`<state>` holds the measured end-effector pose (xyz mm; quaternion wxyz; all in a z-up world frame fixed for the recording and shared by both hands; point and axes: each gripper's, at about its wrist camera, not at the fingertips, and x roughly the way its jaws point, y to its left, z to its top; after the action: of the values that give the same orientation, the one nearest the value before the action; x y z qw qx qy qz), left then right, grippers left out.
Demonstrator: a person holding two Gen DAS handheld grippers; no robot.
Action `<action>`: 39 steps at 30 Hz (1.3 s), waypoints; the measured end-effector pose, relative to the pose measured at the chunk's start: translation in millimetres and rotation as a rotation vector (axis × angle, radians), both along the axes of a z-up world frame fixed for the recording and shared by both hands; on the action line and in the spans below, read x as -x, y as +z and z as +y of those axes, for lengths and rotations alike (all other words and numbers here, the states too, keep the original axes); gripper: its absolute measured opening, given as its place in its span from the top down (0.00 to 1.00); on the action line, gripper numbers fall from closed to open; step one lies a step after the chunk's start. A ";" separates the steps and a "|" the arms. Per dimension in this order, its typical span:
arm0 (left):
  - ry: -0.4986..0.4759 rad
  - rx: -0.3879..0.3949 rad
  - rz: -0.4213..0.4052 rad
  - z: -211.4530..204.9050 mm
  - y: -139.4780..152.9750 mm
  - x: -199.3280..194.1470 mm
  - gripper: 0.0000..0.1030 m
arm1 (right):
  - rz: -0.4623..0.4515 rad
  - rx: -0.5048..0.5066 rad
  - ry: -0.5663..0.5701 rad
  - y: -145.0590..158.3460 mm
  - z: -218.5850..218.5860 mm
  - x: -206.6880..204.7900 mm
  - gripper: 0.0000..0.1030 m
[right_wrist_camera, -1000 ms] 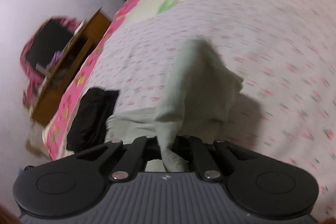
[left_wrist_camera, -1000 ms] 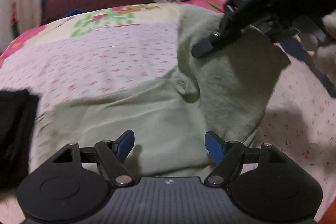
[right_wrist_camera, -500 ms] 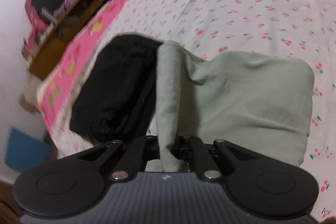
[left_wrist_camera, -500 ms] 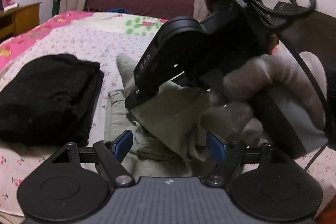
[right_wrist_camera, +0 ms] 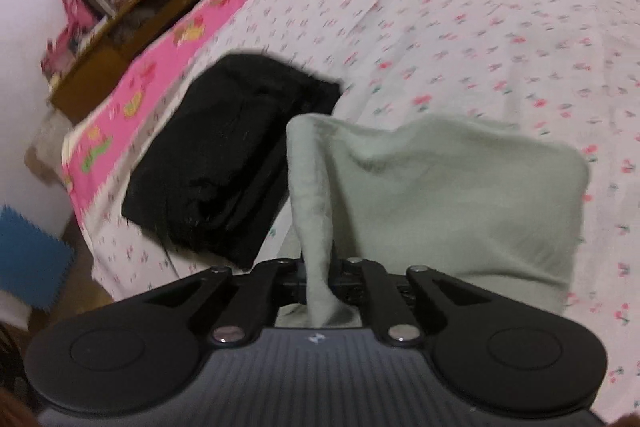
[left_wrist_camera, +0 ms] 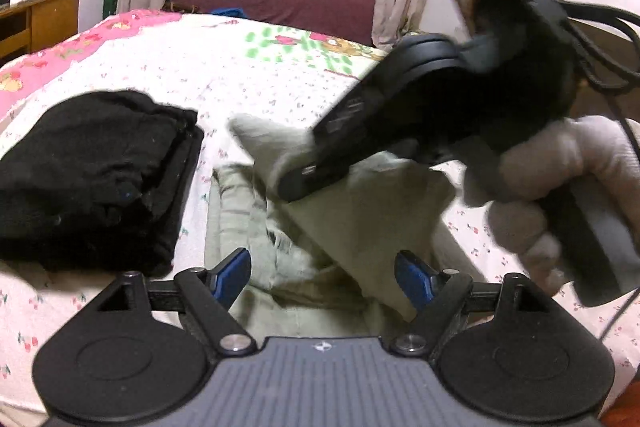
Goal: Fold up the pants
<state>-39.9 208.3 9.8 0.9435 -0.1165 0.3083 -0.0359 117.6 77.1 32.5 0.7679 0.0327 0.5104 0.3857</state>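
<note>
Pale green pants (left_wrist_camera: 360, 211) lie on the flowered bed sheet (left_wrist_camera: 240, 75), partly folded over. My right gripper (right_wrist_camera: 318, 275) is shut on a raised fold of the pants (right_wrist_camera: 440, 187) and holds it above the lower layer. In the left wrist view the right gripper (left_wrist_camera: 292, 183) reaches in from the right, held by a gloved hand (left_wrist_camera: 560, 171). My left gripper (left_wrist_camera: 322, 275) is open and empty, hovering low over the near end of the pants, its blue fingertips (left_wrist_camera: 234, 271) apart.
A folded black garment (left_wrist_camera: 92, 179) lies on the bed left of the pants; it also shows in the right wrist view (right_wrist_camera: 232, 163). A wooden desk (right_wrist_camera: 160, 11) stands beyond the bed's left edge. A blue mat (right_wrist_camera: 28, 263) lies on the floor.
My right gripper has carried the held pants fold back over the lower layer toward the near end. The left wrist view has swung left, bringing the black garment into view.
</note>
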 end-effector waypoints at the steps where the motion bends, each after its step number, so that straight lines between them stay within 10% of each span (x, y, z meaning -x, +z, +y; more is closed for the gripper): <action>1: -0.010 -0.010 -0.009 -2.9 2.0 -3.3 0.11 | 0.007 -0.016 -0.032 4.1 -12.4 -3.4 0.96; 9: -0.129 -0.109 -0.045 -39.1 4.6 -48.5 0.11 | -0.052 -0.052 -0.261 46.3 -108.3 -16.2 0.96; 22: 0.024 -0.099 0.037 15.4 -7.0 6.8 0.11 | -0.064 0.131 0.028 -21.8 34.5 24.0 0.86; 30: 0.042 -0.040 0.014 21.5 -11.2 6.3 0.11 | 0.008 0.032 -0.071 -16.4 26.2 6.9 0.94; 39: 0.020 -0.034 0.022 19.9 -8.0 21.7 0.11 | 0.162 -0.077 -0.067 -29.8 37.0 3.8 0.73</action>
<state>-61.6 228.2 1.8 0.9421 -0.1040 0.3181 -0.0200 113.8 114.2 2.8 0.7348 0.1104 0.5541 0.3752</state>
